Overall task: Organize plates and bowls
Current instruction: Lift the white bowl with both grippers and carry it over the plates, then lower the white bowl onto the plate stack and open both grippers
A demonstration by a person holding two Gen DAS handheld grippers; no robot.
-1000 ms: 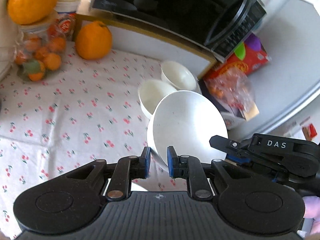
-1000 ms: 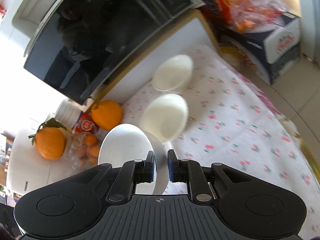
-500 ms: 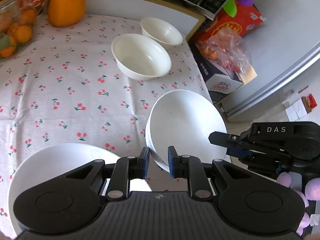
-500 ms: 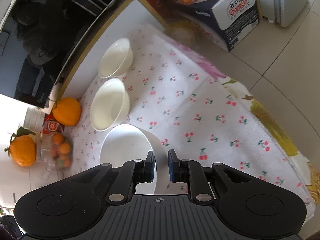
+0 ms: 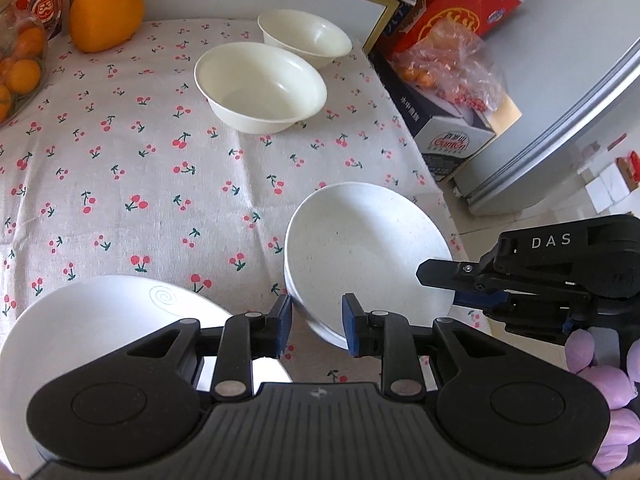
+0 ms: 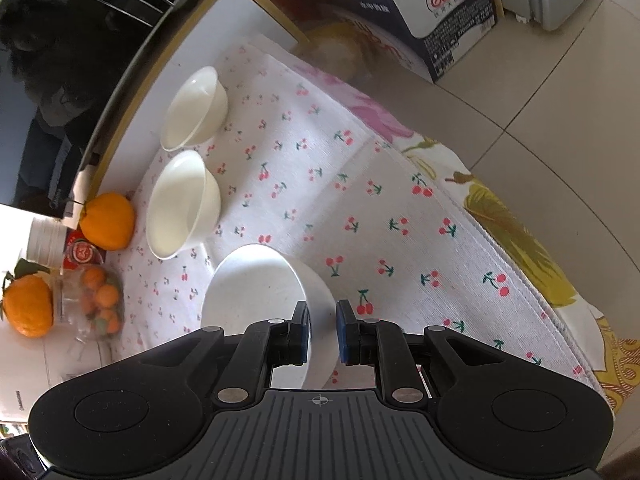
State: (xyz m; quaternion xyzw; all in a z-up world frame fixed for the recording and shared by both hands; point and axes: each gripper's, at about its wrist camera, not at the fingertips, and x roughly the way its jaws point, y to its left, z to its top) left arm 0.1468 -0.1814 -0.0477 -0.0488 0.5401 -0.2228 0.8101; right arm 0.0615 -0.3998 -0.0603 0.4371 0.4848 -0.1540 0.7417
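Observation:
A white bowl hangs tilted over the cherry-print cloth. My left gripper has its jaws open around the bowl's near rim. My right gripper comes in from the right and is shut on the rim of that bowl, its own jaws pinching the wall. A white plate with a spiral mark lies at the lower left under the left gripper. A large cream bowl and a small cream bowl stand side by side at the back.
A big orange and a jar of small oranges stand at the back left. A microwave is behind the bowls. A carton with a bag of fruit sits on the floor beyond the table's right edge.
The left gripper's jaws have opened and let go of the bowl's rim. Both views have dropped and come closer to the table; the right gripper still holds the bowl.

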